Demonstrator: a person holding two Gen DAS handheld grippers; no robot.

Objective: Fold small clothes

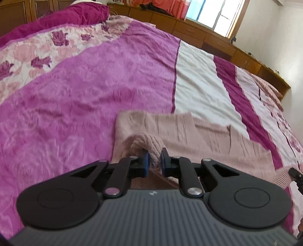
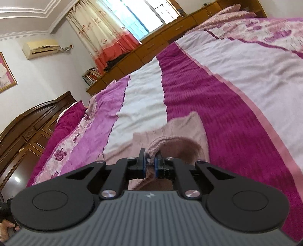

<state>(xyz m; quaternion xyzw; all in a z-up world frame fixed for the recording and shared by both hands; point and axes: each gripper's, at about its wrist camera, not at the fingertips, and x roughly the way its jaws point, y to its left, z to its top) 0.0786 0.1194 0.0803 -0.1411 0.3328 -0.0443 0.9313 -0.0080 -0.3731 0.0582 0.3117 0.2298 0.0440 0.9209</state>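
Observation:
A pale pink knitted sweater (image 1: 208,140) lies on the bed close in front of both grippers, with one part folded over. My left gripper (image 1: 155,160) is shut on a bunched ribbed edge of the sweater (image 1: 147,143), its blue pads pinching the knit. My right gripper (image 2: 150,163) is shut on another bunched edge of the same sweater (image 2: 181,132), which shows in the right wrist view with a shadow beside it. A tip of the right gripper (image 1: 295,174) shows at the right edge of the left wrist view, holding pink knit.
The bed cover (image 1: 85,94) has magenta, lilac, white and rose-print stripes. A dark magenta pillow (image 1: 62,19) lies at the head by the wooden headboard (image 2: 28,128). Low wooden cabinets (image 1: 217,37) run along the far side under a window (image 2: 136,17).

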